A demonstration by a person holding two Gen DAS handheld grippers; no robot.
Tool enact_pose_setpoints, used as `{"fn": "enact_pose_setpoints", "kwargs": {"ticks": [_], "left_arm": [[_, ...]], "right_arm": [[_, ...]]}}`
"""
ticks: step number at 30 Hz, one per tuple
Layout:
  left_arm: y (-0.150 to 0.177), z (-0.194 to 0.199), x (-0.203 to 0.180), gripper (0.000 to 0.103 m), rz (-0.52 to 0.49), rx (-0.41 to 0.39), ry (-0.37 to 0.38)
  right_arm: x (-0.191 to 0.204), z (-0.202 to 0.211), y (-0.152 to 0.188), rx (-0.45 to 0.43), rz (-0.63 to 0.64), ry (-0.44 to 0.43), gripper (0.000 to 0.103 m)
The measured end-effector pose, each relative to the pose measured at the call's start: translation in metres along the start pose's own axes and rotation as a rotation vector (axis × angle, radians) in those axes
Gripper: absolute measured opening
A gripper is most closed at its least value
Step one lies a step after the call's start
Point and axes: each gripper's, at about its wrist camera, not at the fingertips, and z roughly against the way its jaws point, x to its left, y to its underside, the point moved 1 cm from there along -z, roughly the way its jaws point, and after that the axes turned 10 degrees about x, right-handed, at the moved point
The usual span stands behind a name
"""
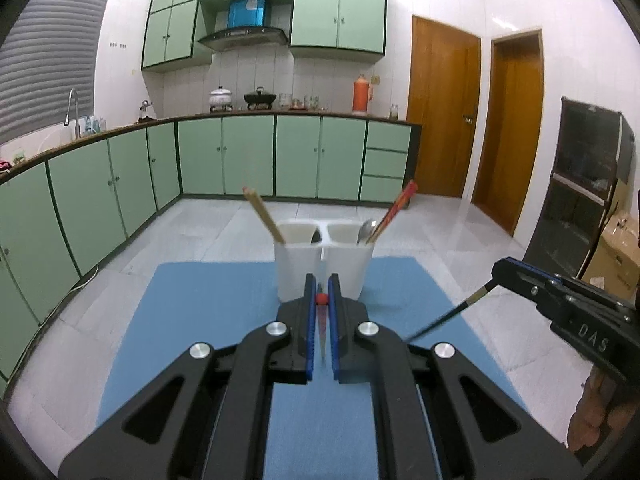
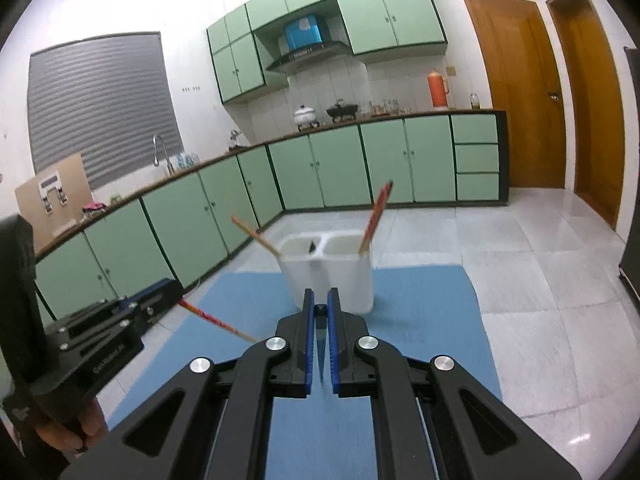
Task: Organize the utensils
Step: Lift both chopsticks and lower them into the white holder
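The left gripper (image 1: pixel 322 286) has its blue-padded jaws clamped on a red chopstick (image 1: pixel 321 322), seen end-on in the left wrist view w/ the round red tip poking out between the pads. From the right wrist view the same stick (image 2: pixel 216 320) juts out of the left gripper (image 2: pixel 162 294) toward the right, red near the jaws, pale wood at the free end.

The right gripper (image 2: pixel 321 302) is closed on a dark, black chopstick (image 2: pixel 321 350), also end-on in its own cam. In the left wrist view that stick (image 1: pixel 448 316) slants down-left from the right gripper (image 1: pixel 496 270), w/ a pale band near the jaws.

Both grippers hover above a blue rectangular mat (image 1: pixel 208 320) on a pale tiled floor, just short of a white plastic two-compartment utensil holder (image 1: pixel 298 272) standing upright at the mat's far edge. Left compartment: a pair of tan wooden chopsticks (image 1: pixel 264 216) leaning left, plus something dark barely showing at the inner rim, can't tell what. Right compartment: a metal spoon (image 1: pixel 366 232) and red chopsticks (image 1: pixel 394 210) leaning right.

Background: green kitchen cabinets (image 1: pixel 248 156) along the walls, two brown wooden doors (image 1: pixel 442 108) at right.
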Motion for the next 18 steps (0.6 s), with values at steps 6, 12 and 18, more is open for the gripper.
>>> {"fn": "enact_pose_setpoints", "kwargs": {"ticks": [6, 12, 18], "left_arm": [[-0.024, 0.004, 0.001, 0.005, 0.006, -0.045, 0.029], [-0.049, 0.009, 0.008, 0.005, 0.025, -0.080, 0.066], [-0.081, 0.020, 0.023, 0.005, 0.058, -0.138, 0.091]], "right_arm": [[0.003, 0.005, -0.027, -0.033, 0.034, -0.003, 0.006], [0.007, 0.008, -0.056, -0.066, 0.064, -0.025, 0.006], [0.012, 0.010, -0.097, -0.123, 0.105, -0.047, 0.006]]}}
